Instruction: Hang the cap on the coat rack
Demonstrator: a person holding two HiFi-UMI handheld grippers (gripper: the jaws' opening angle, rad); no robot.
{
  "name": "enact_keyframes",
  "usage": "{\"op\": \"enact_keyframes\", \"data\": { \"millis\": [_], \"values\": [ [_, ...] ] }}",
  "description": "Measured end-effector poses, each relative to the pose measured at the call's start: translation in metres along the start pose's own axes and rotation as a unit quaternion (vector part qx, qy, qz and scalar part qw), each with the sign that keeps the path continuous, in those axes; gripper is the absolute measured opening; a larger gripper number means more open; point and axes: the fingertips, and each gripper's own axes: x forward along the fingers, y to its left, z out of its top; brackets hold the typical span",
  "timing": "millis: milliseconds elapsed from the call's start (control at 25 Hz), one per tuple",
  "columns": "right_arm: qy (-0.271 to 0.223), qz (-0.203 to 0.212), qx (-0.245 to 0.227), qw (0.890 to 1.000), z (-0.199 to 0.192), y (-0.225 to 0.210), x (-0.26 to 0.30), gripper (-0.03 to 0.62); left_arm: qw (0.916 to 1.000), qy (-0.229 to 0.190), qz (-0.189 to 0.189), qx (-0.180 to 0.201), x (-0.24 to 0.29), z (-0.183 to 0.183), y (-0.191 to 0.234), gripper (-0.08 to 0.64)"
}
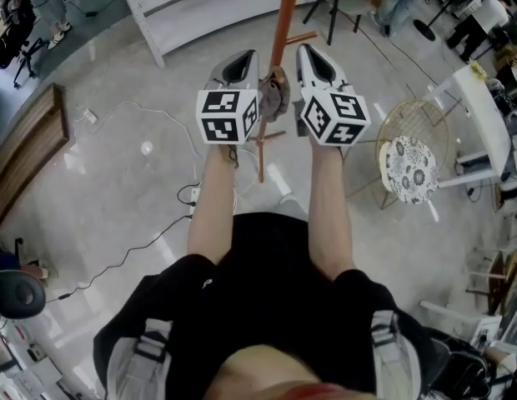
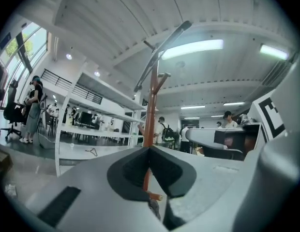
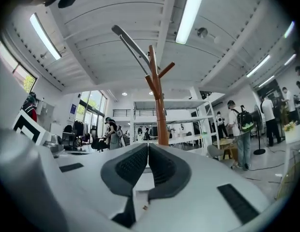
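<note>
Left tongs and right tongs are both closed. In each gripper view the dark pads meet in a point with nothing caught between them. I hold them side by side at the same height, tips aimed forward and tilted upward, marker cubes toward me. My bare forearms stretch out straight and nearly parallel from my body.

The coat rack rises in the narrow gap between the two tongs, and its reddish-brown pole stands just beyond the tips in both gripper views. The cap, grey-brown and crumpled, sits against that pole between the tongs, level with their rear halves. I cannot tell whether either tongs touches it or which peg bears it. One short peg juts out on the right tongs' side, just ahead of the tips.

Left of the left tongs the floor lies open out to a white shelving unit and a long wooden bench, with cables trailing across. Right of the right tongs stands a round wire chair, near, with a white table beyond it.
</note>
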Motion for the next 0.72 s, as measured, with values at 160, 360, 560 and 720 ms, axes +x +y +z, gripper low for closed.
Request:
{"op": "enact_keyframes", "data": {
  "millis": [160, 360, 560, 720],
  "values": [
    [0.027, -0.007, -0.009, 1.0, -0.011, -0.002, -0.013, -0.002, 1.0, 0.008, -0.001, 0.003, -0.003, -0.006, -0.002, 0.0],
    [0.041, -0.006, -0.015, 0.999, -0.021, -0.006, -0.018, -0.002, 1.0, 0.004, 0.004, -0.001, -0.004, -0.001, 0.0, 0.0],
    [0.038, -0.003, -0.02, 0.999, -0.017, -0.007, -0.017, -0.002, 1.0, -0.008, 0.002, 0.0, -0.004, 0.008, 0.0, 0.0],
    [0.048, 0.0, -0.028, 0.998, -0.021, -0.003, -0.009, -0.002, 1.0, 0.002, 0.001, -0.006, 0.0, 0.002, 0.01, 0.0]
  ]
}}
